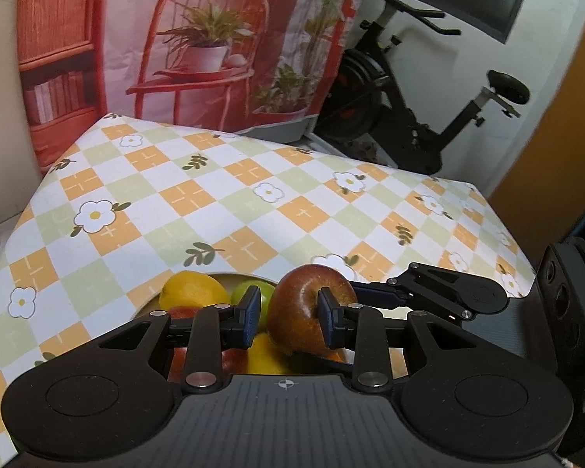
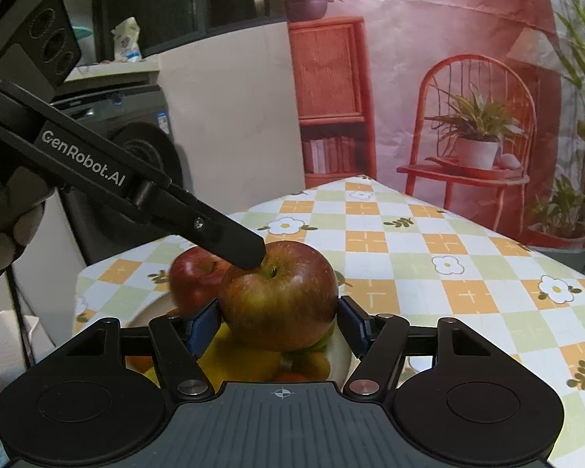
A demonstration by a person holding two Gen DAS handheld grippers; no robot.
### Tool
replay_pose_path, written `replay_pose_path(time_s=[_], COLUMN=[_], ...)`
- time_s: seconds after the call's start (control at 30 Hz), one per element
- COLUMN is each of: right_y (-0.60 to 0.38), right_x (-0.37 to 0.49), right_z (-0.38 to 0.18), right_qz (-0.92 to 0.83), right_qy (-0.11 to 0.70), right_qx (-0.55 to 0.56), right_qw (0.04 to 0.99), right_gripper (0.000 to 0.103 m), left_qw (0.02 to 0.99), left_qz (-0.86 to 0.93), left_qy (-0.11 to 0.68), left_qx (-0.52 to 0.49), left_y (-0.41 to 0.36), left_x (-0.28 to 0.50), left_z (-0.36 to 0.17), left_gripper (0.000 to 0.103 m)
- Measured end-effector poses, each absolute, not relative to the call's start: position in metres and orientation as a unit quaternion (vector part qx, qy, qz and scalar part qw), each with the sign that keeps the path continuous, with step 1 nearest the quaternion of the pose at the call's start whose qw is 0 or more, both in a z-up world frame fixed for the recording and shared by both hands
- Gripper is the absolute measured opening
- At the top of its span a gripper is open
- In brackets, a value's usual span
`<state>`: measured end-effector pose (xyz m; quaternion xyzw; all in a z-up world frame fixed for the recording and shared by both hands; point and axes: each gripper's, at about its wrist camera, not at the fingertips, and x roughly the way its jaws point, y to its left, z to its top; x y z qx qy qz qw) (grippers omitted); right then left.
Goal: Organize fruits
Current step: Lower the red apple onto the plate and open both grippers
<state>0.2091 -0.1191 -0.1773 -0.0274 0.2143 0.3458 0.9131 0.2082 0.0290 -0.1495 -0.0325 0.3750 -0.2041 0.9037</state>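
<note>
A large red-brown apple (image 2: 279, 298) sits between the blue pads of my right gripper (image 2: 279, 321), which is shut on it above a plate (image 2: 341, 355) of fruit. In the left wrist view the same apple (image 1: 302, 308) is in front of my left gripper (image 1: 290, 316), whose jaws stand open; one fingertip (image 1: 327, 314) rests on the apple's top. The left gripper's finger (image 2: 245, 251) touches the apple near its stem. On the plate lie a lemon (image 1: 193, 290), a green fruit (image 1: 245, 292), a second red apple (image 2: 193, 277) and other yellow and orange fruit.
The plate stands near the corner of a table with a checked flower cloth (image 1: 222, 202). A printed backdrop (image 1: 214, 39) hangs behind, an exercise bike (image 1: 401, 97) stands beyond the table, and a washing machine (image 2: 136, 144) is at the left.
</note>
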Motion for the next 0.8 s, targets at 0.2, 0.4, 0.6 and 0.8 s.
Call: replay_pose_path(time_s=[0.2, 0.4, 0.6, 0.8], right_y=[-0.134, -0.135, -0.119, -0.118], right_x=[0.18, 0.16, 0.161, 0.174], right_z=[-0.178, -0.19, -0.194, -0.196], right_qz=[0.347, 0.353, 0.368, 0.366], right_qy=[0.227, 0.256, 0.257, 0.261], right_qx=[-0.034, -0.048, -0.063, -0.053], right_qw=[0.909, 0.899, 0.891, 0.891], right_gripper=[0.061, 0.061, 0.061, 0.061], left_qw=[0.9, 0.897, 0.898, 0.899], left_qz=[-0.21, -0.221, -0.22, -0.213], left_qy=[0.381, 0.381, 0.38, 0.382], left_qx=[-0.027, -0.024, -0.024, -0.024], left_y=[0.025, 0.02, 0.023, 0.025], left_x=[0.198, 0.192, 0.192, 0.194], left_z=[-0.157, -0.16, -0.16, -0.162], left_gripper=[0.034, 0.034, 0.034, 0.034])
